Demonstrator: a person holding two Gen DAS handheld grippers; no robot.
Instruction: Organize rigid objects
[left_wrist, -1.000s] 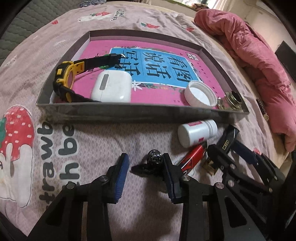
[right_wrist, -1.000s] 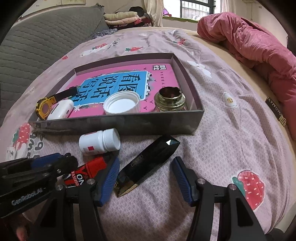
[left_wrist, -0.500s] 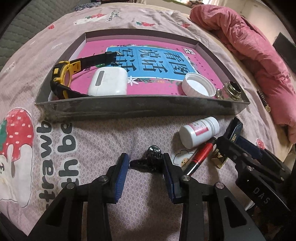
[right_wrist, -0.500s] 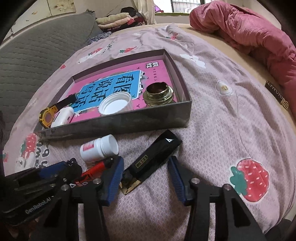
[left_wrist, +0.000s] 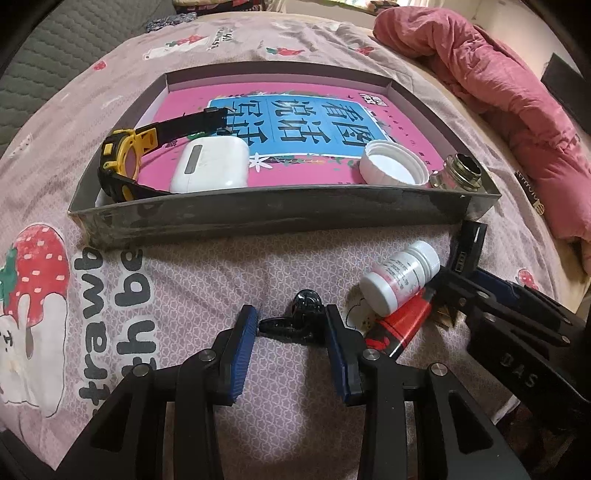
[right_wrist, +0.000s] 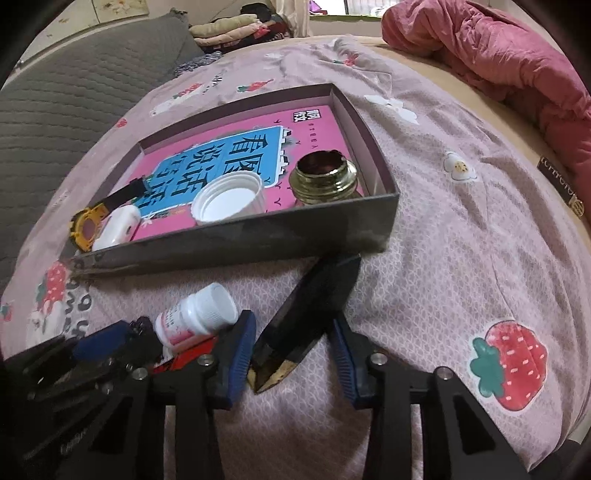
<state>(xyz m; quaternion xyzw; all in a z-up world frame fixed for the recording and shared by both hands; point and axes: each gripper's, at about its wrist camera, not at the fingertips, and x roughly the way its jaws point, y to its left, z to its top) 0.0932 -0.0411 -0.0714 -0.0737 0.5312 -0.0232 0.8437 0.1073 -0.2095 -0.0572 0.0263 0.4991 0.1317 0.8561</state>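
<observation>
A long black faceted box with a gold end (right_wrist: 310, 325) lies on the strawberry-print bedsheet (right_wrist: 461, 258) just in front of the grey tray (right_wrist: 236, 243), between the blue pads of the right gripper (right_wrist: 291, 354), whose jaws are closing around it with gaps visible on both sides. The left gripper (left_wrist: 291, 343) is narrowly parted around a small black clip (left_wrist: 299, 321), its right pad touching the clip. Between the grippers lie a white pill bottle (left_wrist: 399, 277) and a red tube (left_wrist: 402, 325). The tray holds a yellow-and-black watch (left_wrist: 125, 166), white earbud case (left_wrist: 210, 166), white lid (left_wrist: 391, 166) and brass cap (right_wrist: 325, 177).
</observation>
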